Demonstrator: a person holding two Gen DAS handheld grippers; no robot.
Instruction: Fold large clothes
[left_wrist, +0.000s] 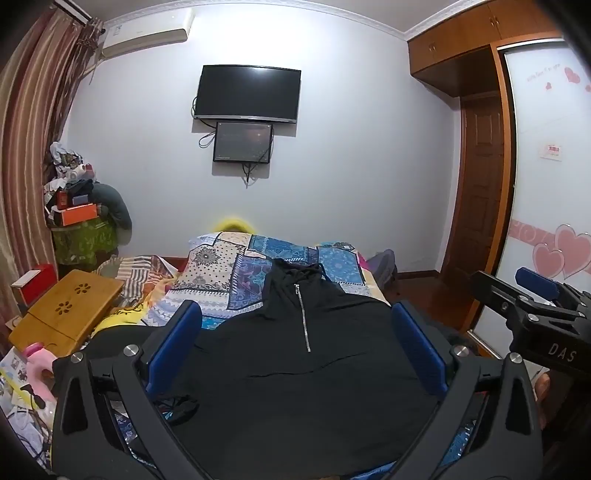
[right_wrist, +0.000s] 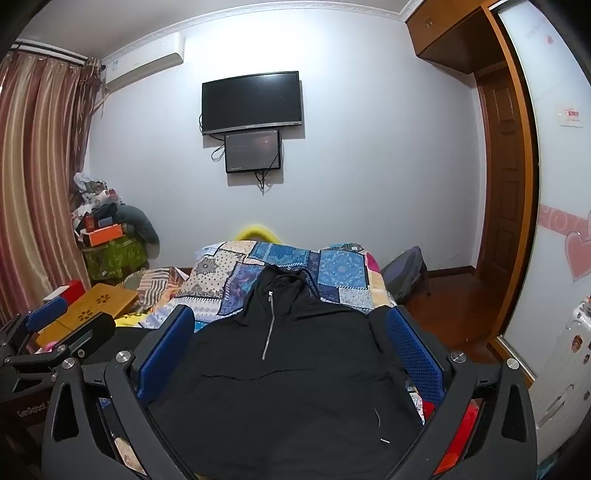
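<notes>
A black hooded pullover (left_wrist: 295, 387) with a short silver zip (left_wrist: 303, 317) lies flat on the patchwork quilt (left_wrist: 236, 273), hood pointing toward the far wall. My left gripper (left_wrist: 295, 308) hovers over its lower part, blue pads wide apart and nothing between them. The right gripper (left_wrist: 513, 291) shows at the right edge of the left wrist view. In the right wrist view the same pullover (right_wrist: 288, 398) spreads below my right gripper (right_wrist: 290, 313), which is open and empty too. The left gripper (right_wrist: 70, 321) appears at that view's left edge.
A wooden lap desk (left_wrist: 66, 314) and clutter crowd the left side of the bed. A pile of boxes and bags (left_wrist: 81, 206) fills the far left corner by the curtain. A backpack (right_wrist: 404, 275) rests on the floor to the right, near the wardrobe door (right_wrist: 554, 221).
</notes>
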